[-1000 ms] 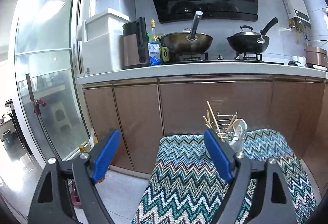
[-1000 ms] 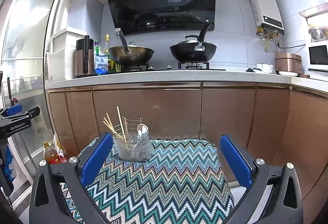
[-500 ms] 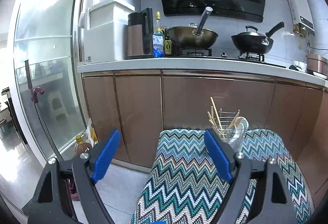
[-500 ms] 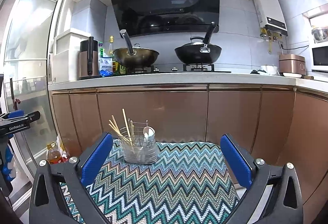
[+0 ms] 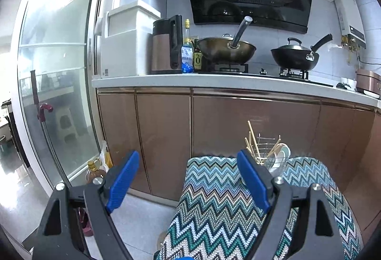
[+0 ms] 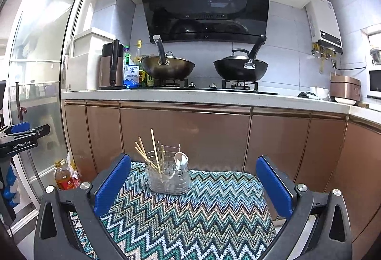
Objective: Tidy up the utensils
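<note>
both hand-held grippers [image 5: 188,179] [image 6: 193,182] wide and empty above the surface [image 6: 202,217]; chopsticks [image 6: 148,153] and spoons [image 6: 181,160] upright in the holder [image 6: 167,179]; step indeterminate.

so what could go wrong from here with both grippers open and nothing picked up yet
1. The wooden chopsticks lean out loosely above the clear, wire-framed utensil holder; a gripper bumping them could tip the light holder.
2. The holder stands near the far edge of the zigzag-patterned cloth, so a push may send it off.
3. The left gripper hangs partly off the cloth's side, so its reach may come in skewed.
</note>
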The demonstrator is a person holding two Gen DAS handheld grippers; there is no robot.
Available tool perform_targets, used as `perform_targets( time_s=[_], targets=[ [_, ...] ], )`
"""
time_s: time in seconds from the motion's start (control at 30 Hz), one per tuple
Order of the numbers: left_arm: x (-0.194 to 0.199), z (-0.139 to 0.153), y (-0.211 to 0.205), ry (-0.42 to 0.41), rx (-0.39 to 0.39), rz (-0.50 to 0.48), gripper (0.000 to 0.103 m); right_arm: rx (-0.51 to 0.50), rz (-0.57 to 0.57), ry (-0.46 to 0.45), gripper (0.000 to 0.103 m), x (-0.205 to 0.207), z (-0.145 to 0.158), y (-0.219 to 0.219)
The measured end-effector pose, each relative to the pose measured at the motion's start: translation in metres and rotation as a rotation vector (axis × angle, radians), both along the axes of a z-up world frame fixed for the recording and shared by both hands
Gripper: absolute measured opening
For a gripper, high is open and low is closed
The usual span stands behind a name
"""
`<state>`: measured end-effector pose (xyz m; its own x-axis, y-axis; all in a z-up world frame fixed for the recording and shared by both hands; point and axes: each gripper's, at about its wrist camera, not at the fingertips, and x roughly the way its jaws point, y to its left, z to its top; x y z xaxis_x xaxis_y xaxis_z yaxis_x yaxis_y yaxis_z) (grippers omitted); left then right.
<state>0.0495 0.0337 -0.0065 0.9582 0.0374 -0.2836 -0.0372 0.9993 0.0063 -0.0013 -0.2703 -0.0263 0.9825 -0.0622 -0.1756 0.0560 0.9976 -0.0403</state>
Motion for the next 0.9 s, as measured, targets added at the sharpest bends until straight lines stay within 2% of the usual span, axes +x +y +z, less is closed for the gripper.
perform_targets(
  time_s=[0.47, 0.9],
  targets=[
    [-0.002, 0.016, -0.011, -0.045, 0.024, -0.008, 0.083, -0.008, -0.028, -0.023, 0.103, 0.004, 0.023, -0.002],
    [-0.011, 0.028, -0.012, -0.092, 0.009, -0.028, 0.083, -0.009, -0.027, -0.024, 0.103, 0.005, 0.024, -0.001]
  ],
)
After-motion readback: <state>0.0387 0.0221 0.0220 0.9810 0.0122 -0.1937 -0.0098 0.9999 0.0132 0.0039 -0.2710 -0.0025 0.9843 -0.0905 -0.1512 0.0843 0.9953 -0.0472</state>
